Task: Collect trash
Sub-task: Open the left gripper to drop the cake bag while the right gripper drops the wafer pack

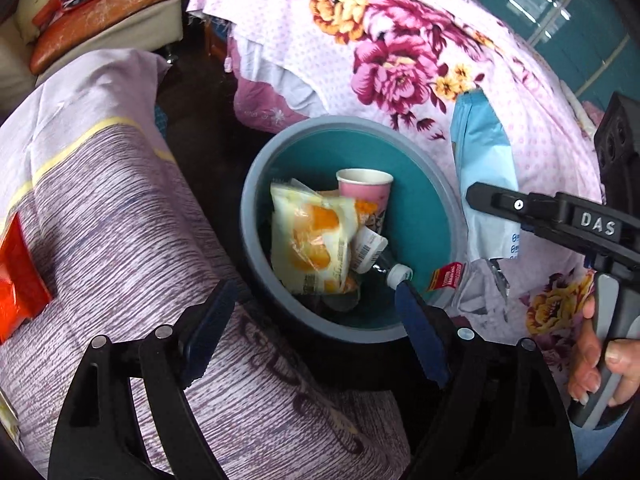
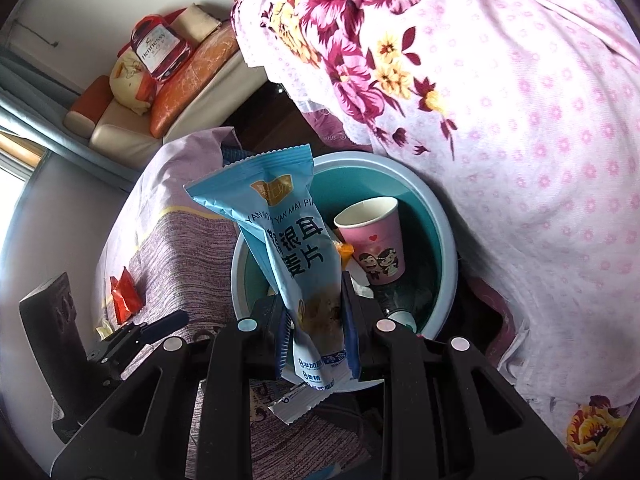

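A teal trash bin with a grey rim (image 1: 256, 184) (image 2: 448, 248) stands between two cloth-covered pieces of furniture. Inside lie a yellow-orange snack wrapper (image 1: 312, 236), a pink paper cup (image 1: 366, 192) (image 2: 376, 240) and a white-capped bottle (image 1: 400, 274). My left gripper (image 1: 314, 320) hangs open over the bin's near rim with nothing between its blue pads. My right gripper (image 2: 316, 332) is shut on a light blue snack packet (image 2: 296, 240) (image 1: 484, 184), held above the bin. The left wrist view shows the right gripper with a hand (image 1: 600, 360) on its handle.
A floral pink quilt (image 1: 400, 40) borders the bin on the right, and a purple striped cloth (image 1: 120, 200) on the left. A red-orange wrapper (image 1: 16, 280) (image 2: 124, 292) lies on the striped cloth. A small red-and-white packet (image 1: 448, 276) lies on the quilt. A sofa with cushions (image 2: 120, 120) stands behind.
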